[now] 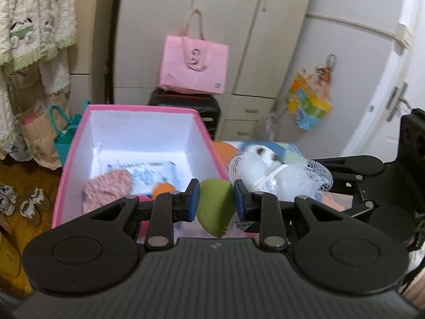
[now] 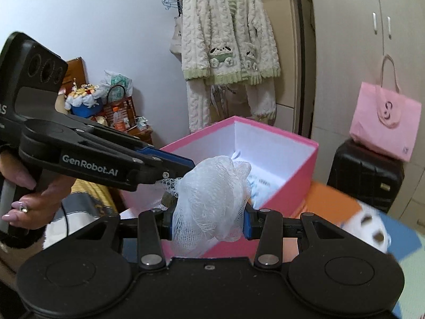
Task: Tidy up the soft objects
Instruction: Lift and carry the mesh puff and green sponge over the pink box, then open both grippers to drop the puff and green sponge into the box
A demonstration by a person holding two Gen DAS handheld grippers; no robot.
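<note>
My left gripper (image 1: 215, 199) is shut on a green teardrop sponge (image 1: 215, 207), held over the near right corner of the pink box (image 1: 71, 148). Inside the box lie a pink knitted item (image 1: 106, 188), an orange ball (image 1: 162, 189) and a printed packet (image 1: 148, 171). My right gripper (image 2: 208, 223) is shut on a white mesh bath pouf (image 2: 212, 199), held just in front of the pink box (image 2: 300, 170). The pouf also shows in the left wrist view (image 1: 281, 175), to the right of the sponge. The left gripper (image 2: 170, 164) shows in the right wrist view, beside the pouf.
A pink tote bag (image 1: 194, 63) sits on a black suitcase (image 1: 207, 109) behind the box. An orange, blue and white patterned mat (image 2: 372, 226) lies right of the box. Paper bags (image 1: 39, 133) and shoes (image 1: 32, 204) are on the floor at left. White wardrobes stand behind.
</note>
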